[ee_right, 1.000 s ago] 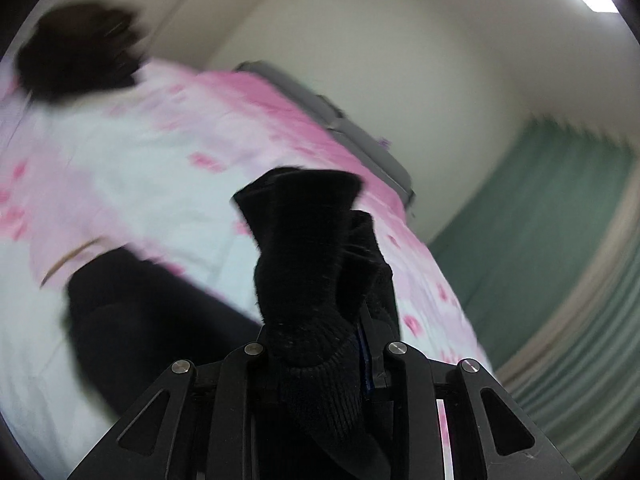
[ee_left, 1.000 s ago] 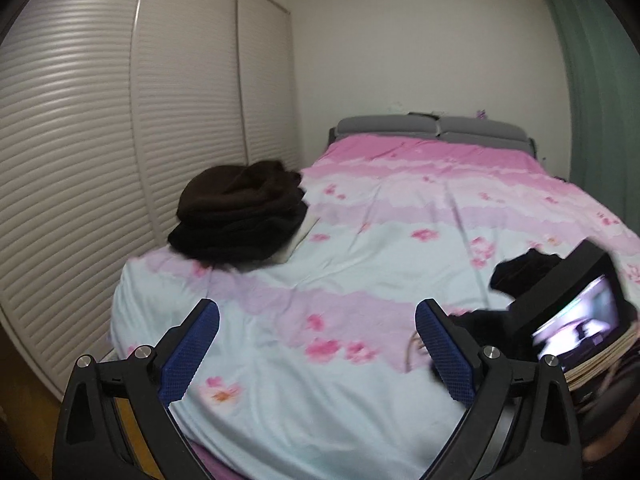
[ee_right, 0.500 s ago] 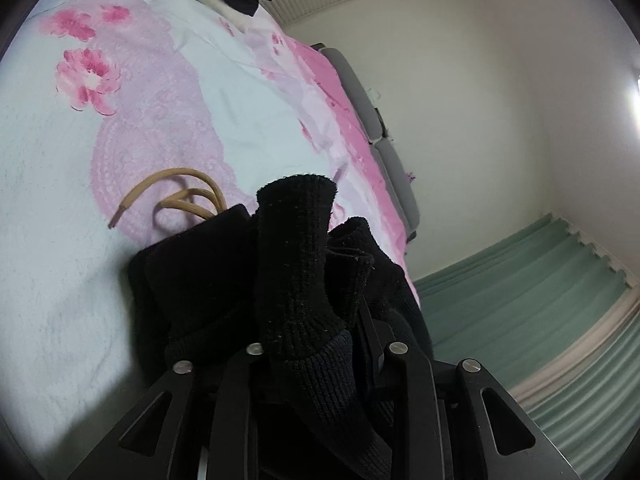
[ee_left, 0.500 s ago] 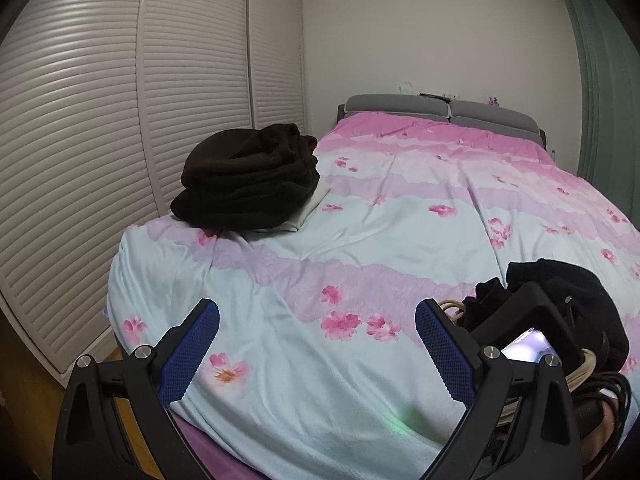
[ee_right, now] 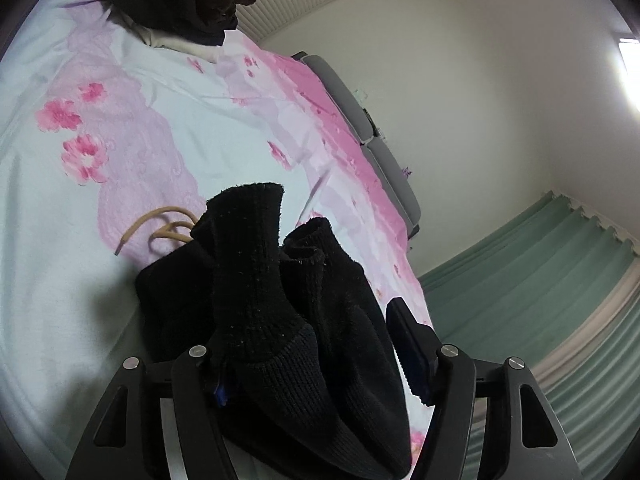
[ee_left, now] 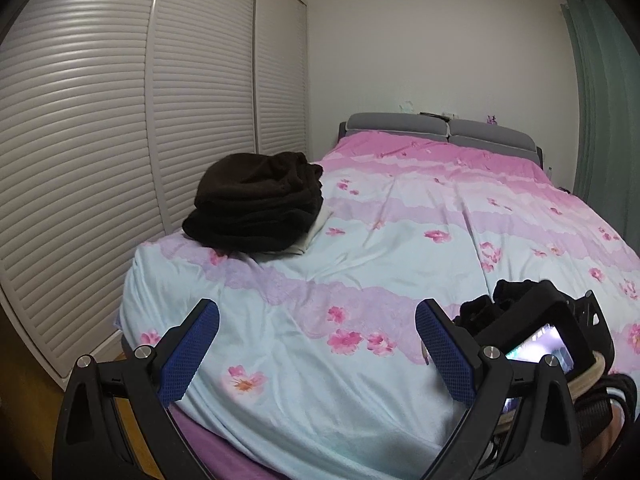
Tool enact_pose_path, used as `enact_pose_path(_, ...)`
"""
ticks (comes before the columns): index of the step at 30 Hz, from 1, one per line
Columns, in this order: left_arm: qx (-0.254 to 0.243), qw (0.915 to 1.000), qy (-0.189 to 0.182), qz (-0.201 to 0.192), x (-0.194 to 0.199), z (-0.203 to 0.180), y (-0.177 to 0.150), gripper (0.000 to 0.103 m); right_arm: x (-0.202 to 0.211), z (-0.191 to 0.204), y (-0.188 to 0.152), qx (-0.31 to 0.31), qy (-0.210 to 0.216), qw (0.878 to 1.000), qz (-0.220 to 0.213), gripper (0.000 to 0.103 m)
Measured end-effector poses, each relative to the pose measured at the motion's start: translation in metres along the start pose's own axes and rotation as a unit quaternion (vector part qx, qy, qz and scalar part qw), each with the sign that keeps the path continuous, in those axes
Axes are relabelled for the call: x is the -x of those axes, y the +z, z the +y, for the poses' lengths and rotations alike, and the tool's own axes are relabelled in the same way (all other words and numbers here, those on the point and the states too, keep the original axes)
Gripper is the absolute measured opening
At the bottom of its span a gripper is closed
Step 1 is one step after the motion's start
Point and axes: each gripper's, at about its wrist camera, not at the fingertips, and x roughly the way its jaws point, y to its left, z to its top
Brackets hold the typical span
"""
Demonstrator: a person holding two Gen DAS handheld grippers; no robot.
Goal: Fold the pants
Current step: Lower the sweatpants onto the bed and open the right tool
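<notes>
Left gripper (ee_left: 316, 340): fingers spread wide, nothing between the blue pads (ee_left: 192, 350), just hanging over the near end of the bed.

Right gripper (ee_right: 320, 344): jaws parted now, you can see the right blue pad (ee_right: 412, 350) standing clear of the fabric. The left pad is buried under knit, so I can't tell if it's touching.

Pants (ee_right: 280, 300): black knit, bunched in a heap between the right fingers and draped over the gripper body, ribbed cuff sticking up. From the left wrist view they (ee_left: 504, 300) sit low on the right, behind the right gripper's camera.

Bed (ee_left: 400, 240): pink and pale blue floral cover.

Tan cord (ee_right: 160, 228): looped on the cover, poking out from under the pants.

Dark pile (ee_left: 256, 208): folded brownish-black clothes at the bed's left edge, well apart from the pants.
</notes>
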Motion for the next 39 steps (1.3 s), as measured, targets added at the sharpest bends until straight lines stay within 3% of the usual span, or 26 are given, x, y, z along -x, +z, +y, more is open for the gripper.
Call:
enact_pose_path(6, 0.002, 1.0, 0.006, -0.001, 0.007, 0.007, 0.005, 0.1, -0.011, -0.006, 0.028, 0.017, -0.012, 1.0, 0.018, 0.068)
enact_pose_path(9, 0.002, 1.0, 0.009, -0.002, 0.009, 0.01, 0.006, 0.101, -0.02, 0.001, 0.041, 0.063, -0.014, 0.997, 0.035, 0.069)
enact_pose_path(14, 0.005, 1.0, 0.007, 0.001, 0.008, 0.013, 0.002, 0.102, -0.02, 0.027, 0.035, 0.135, 0.018, 0.988, 0.067, 0.073)
enact_pose_path(15, 0.005, 1.0, 0.006, 0.003, 0.008, 0.013, 0.001, 0.102, -0.015, 0.029, 0.031, 0.123, 0.019, 0.991, 0.058, 0.077)
enact_pose_path(23, -0.005, 0.9999, -0.009, 0.002, 0.012, 0.007, 0.0, 0.102, 0.027, 0.023, -0.012, 0.01, 0.009, 1.0, 0.0, 0.077)
enact_pose_path(31, -0.006, 0.9995, -0.031, -0.007, 0.02, -0.005, 0.003, 0.102, 0.053, -0.028, -0.038, -0.066, 0.038, 0.996, -0.037, 0.077)
enact_pose_path(37, -0.016, 0.9984, -0.054, 0.001, 0.009, -0.032, -0.006, 0.102, 0.041, -0.088, -0.048, -0.152, 0.133, 0.977, -0.063, 0.077)
enact_pose_path(39, -0.017, 0.998, -0.06, 0.001, 0.003, -0.041, -0.009, 0.102, 0.026, -0.094, -0.046, -0.163, 0.166, 0.971, -0.056, 0.071)
